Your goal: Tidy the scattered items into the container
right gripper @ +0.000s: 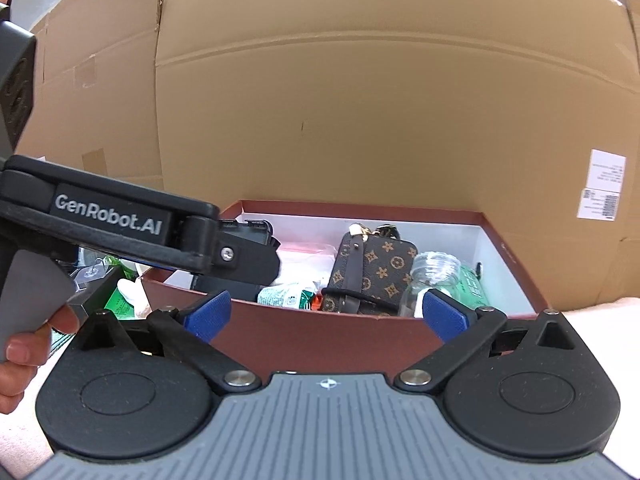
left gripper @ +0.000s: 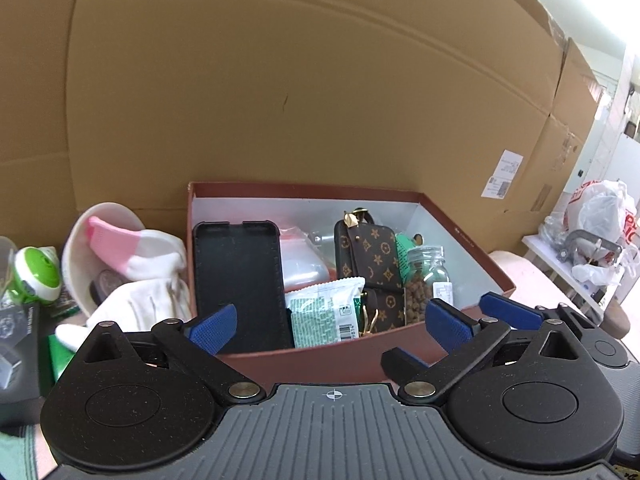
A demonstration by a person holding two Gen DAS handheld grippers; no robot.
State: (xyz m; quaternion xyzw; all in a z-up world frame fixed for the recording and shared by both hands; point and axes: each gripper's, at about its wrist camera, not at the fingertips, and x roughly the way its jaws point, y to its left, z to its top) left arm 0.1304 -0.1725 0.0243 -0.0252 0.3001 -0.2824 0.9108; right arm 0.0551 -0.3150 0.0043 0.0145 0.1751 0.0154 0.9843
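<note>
Left wrist view: black box (left gripper: 18, 344) cut by left edge, print too small to read. Green pack (left gripper: 60, 354) mostly hidden behind the left gripper (left gripper: 330, 322) frame. White label (left gripper: 502, 174) on the cardboard wall (left gripper: 320, 80): text illegible. Clear pouch (left gripper: 300, 260) partly hidden behind phone case (left gripper: 240, 280) & snack packet (left gripper: 326, 312) inside the red-brown box (left gripper: 320, 360). Right wrist view: person's hand (right gripper: 24, 344) cut by left edge; phone case mostly hidden behind the other gripper's arm; jar (right gripper: 434, 280) base hidden by box wall
</note>
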